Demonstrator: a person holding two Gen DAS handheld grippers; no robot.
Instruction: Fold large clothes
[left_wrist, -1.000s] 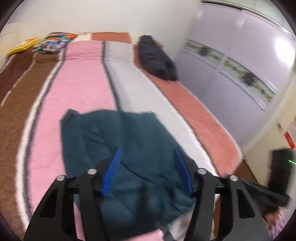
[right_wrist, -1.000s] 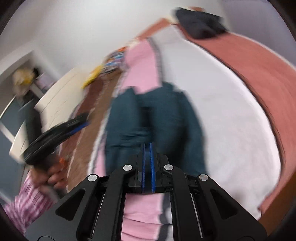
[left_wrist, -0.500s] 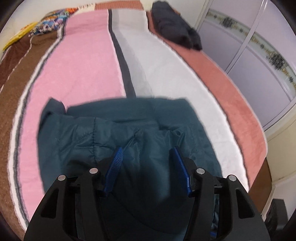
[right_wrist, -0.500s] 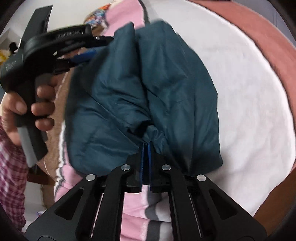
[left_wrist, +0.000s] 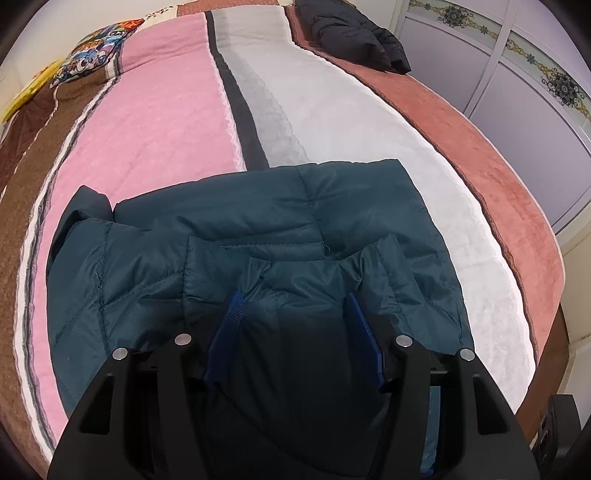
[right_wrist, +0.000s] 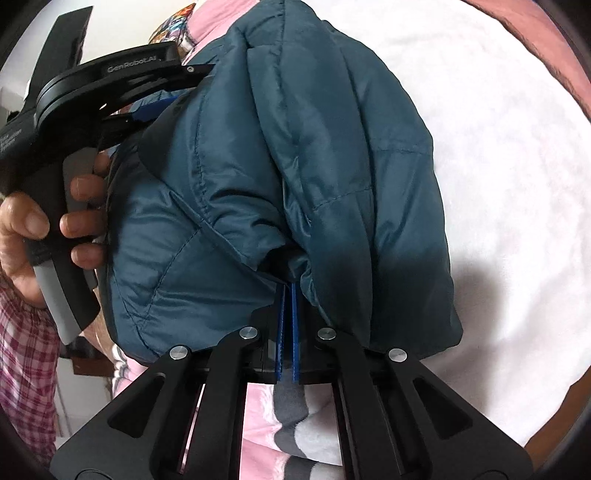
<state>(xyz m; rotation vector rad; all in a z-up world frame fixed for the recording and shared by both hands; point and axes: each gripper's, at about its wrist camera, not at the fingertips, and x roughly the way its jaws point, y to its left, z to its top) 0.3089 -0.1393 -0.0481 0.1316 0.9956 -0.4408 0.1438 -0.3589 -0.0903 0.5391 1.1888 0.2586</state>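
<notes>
Teal quilted jacket (left_wrist: 258, 236) lies bunched and partly folded at the near end of the bed, on a striped blanket (left_wrist: 155, 122) of pink, grey, white and rust bands. Right gripper (right_wrist: 287, 291): blue pads pressed fully together on a gathered fold at the jacket's near edge. Left gripper (left_wrist: 293, 299): jaws spread wide and opening; jacket fabric sits between the blue pads (left_wrist: 231, 317), and whether they press on it cannot be told. In the right wrist view a hand (right_wrist: 44, 229) grips the left gripper's handle at the jacket's left side. A folded dark garment (left_wrist: 351, 33) rests well apart at the far end of the bed. A patterned pillow (left_wrist: 96, 55) lies at the far left.
</notes>
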